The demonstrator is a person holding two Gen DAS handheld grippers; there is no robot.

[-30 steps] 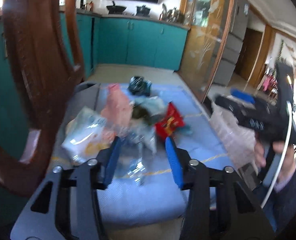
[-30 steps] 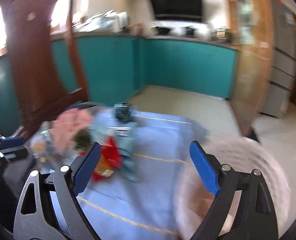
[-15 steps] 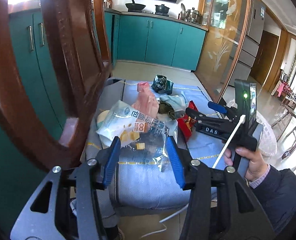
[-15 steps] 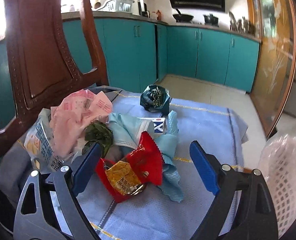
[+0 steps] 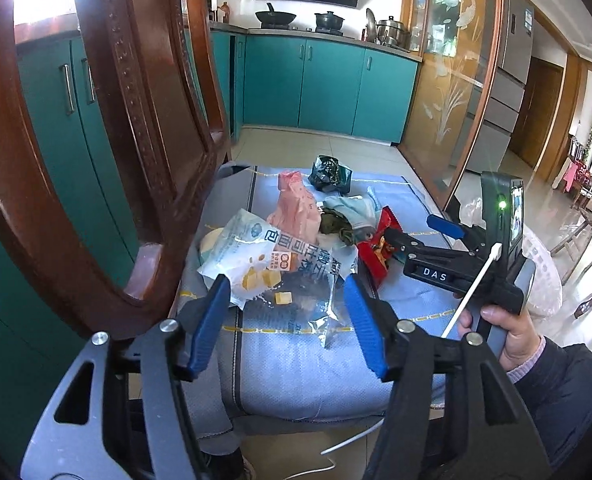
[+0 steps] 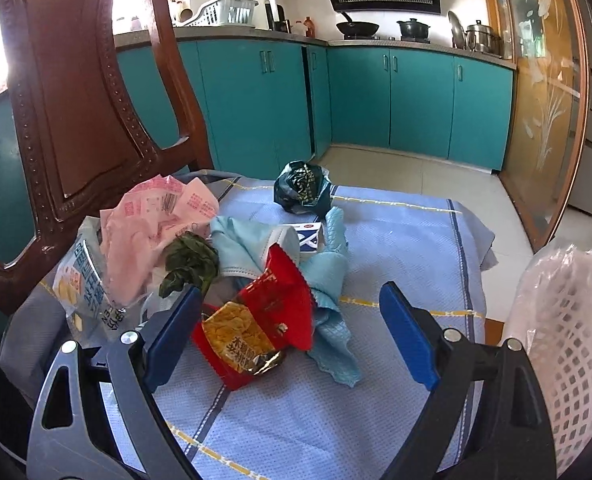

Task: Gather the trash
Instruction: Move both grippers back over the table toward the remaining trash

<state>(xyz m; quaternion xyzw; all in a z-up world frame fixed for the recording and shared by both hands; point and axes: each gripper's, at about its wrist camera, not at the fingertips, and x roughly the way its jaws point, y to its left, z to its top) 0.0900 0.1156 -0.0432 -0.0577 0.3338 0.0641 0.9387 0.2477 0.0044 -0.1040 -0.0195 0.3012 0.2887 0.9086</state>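
**mop_bucket:** ok so where's the junk sitting? Looks like it's all piled on the blue cloth point(image 6: 395, 248) over that seat, right in front of the carved wooden chair back point(image 6: 76, 92), with the white mesh basket point(image 6: 567, 344) lined with a plastic bag off the right edge.

**tongs_guy:** yep. Going big to small: the white-and-clear bread bag point(image 5: 272, 264) is nearest the left gripper point(image 5: 286, 322), then the crumpled pink wrapper point(image 6: 156, 232), the light blue cloth and face mask point(image 6: 327, 280), the red snack packet point(image 6: 256, 328), the dark green foil ball point(image 6: 301, 192) further back, a small white-and-blue box point(image 6: 305, 238) and a wilted green leaf point(image 6: 190, 264).

**mop_bucket:** either one holding anything?

**tongs_guy:** nope. Left jaws have just been opening, about halfway apart, pads either side of the bread bag's near edge but not pressing it. Right gripper point(image 6: 288, 328) is spread wide over the red packet, its left pad just beside it, nothing pinched.

**mop_bucket:** how would it all handle?

**tongs_guy:** my guess: featherlight, crinkly, slick film. The bag will flop and slide, so I'd pinch a bunched fold rather than a flat face. I'd take the red packet by its torn, zigzag top. Loose crumbs in the bread bag could spill if tipped.
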